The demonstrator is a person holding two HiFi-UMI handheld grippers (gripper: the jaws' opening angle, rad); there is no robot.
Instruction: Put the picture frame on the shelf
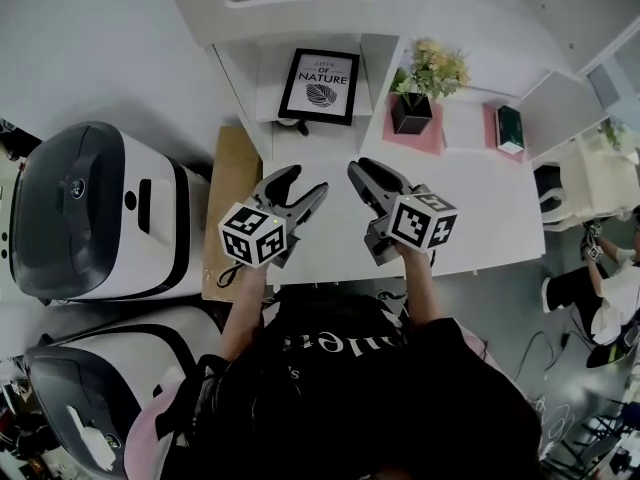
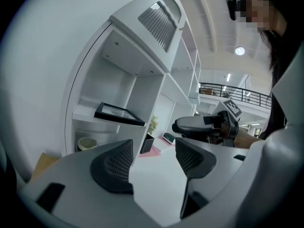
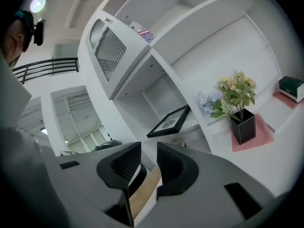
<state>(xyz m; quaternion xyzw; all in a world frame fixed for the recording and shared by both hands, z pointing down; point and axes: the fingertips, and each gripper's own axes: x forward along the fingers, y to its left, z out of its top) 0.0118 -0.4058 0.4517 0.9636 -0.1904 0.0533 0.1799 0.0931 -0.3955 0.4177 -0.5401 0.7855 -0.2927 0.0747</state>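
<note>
Head view, looking steeply down: one picture frame lying flat on the shelf of the white unit, print side up, touching neither claw. Judged as the task's goal already met, hence both claws held back low over the white counter, clear of the shelf opening and with no reason to reach in. Left claw spread wide, nothing between its pads, as shown plainly in the left gripper view; aimed toward the frame and the small cup in the bay beneath it. Right claw drawn nearly together, only a narrow gap between the pads and nothing pinched, as read from the right gripper view; probably idle rather than lining up a grasp. By count: one frame, two claws, one flower pot standing on one of two pink mats, one green box on the other, one cup, one wooden board beside the unit, two white machines at the left.
</note>
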